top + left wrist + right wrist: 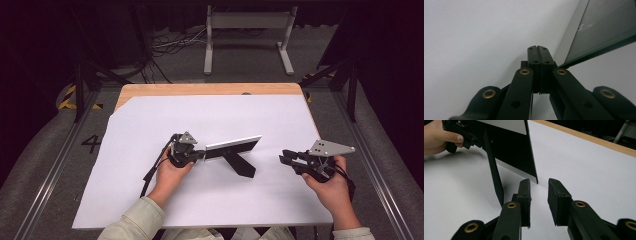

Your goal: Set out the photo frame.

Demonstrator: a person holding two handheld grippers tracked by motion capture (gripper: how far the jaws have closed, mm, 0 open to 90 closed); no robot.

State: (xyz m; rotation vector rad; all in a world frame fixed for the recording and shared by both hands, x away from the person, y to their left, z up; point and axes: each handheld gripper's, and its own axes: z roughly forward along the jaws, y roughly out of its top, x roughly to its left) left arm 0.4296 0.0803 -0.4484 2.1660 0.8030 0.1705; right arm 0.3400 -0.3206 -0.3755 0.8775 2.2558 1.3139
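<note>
Standing on the table, the picture frame is being met at its left end by the clenched left gripper; whether its edge is pinched cannot be told. The right gripper is being held parted and empty, near the frame's right end.

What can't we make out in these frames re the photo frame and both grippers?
- Photo frame front: high view shows its back and black stand; left gripper view sees the glass edge-on, picture unreadable.
- Left gripper: jaws shut beside the frame's edge; whether they pinch it, unclear.
- Right gripper stands open; the frame's top is cut off there.
</note>
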